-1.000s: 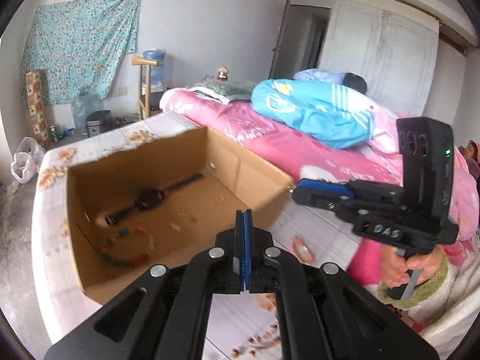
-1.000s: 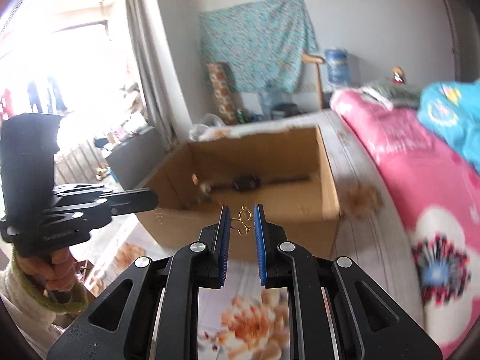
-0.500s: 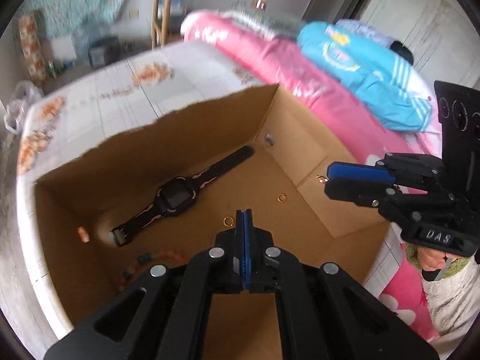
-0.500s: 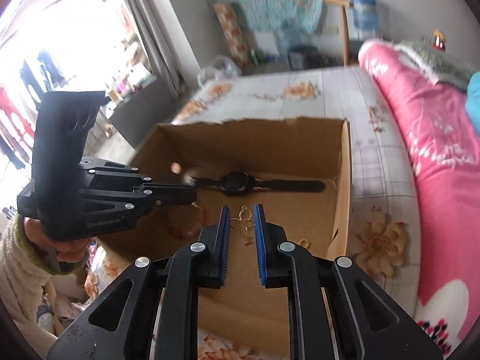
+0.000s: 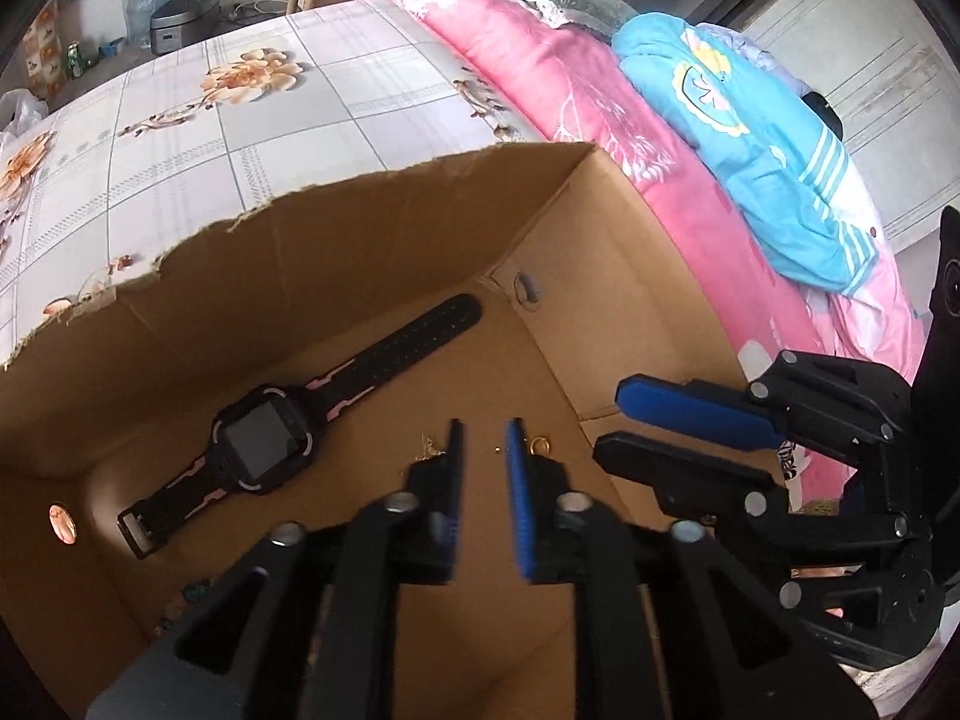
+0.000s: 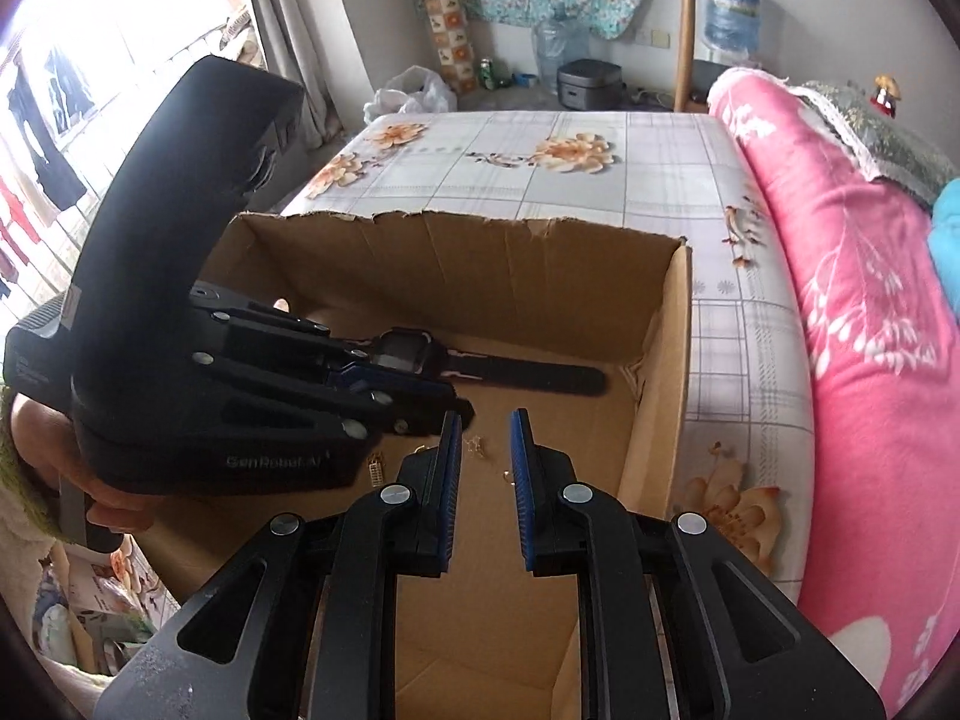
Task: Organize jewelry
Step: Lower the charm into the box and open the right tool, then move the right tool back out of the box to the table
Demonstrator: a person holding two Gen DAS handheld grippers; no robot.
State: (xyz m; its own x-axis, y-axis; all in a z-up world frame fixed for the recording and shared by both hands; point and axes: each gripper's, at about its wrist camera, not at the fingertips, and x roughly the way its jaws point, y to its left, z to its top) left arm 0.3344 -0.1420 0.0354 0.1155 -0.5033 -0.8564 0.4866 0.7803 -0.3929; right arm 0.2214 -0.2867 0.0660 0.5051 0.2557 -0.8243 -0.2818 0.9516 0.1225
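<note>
Cardboard box (image 6: 540, 252), open top, torn rear edge; stands on a floral sheet (image 6: 600, 138) beside a pink quilt (image 6: 870, 300).

Contents, on the box floor:
- Black watch (image 5: 264, 450) with pink trim, strap laid out flat, towards the rear wall.
- Gold ring (image 5: 538, 446), just beside the left gripper's right fingertip.
- Small gold piece (image 5: 429, 447), just beside that gripper's left fingertip; too small to tell its form.
- Gold oblong piece (image 6: 375, 471), partly hidden under the left gripper's body.

Left gripper (image 5: 483, 456): pointed steeply down into the box, tips close above the floor. Its jaws have just been opening and stand a narrow gap apart, with nothing between them.

Right gripper (image 6: 485, 438): also angled down into the box, close beside the left gripper. The jaws stand a narrow gap apart. A tiny gold filigree piece (image 6: 477, 443) shows in the gap near the left finger; whether it is pinched or lying on the floor below cannot be told.

Hand (image 6: 42, 438): wrapped round the left gripper's handle, pale fuzzy cuff at the wrist.
</note>
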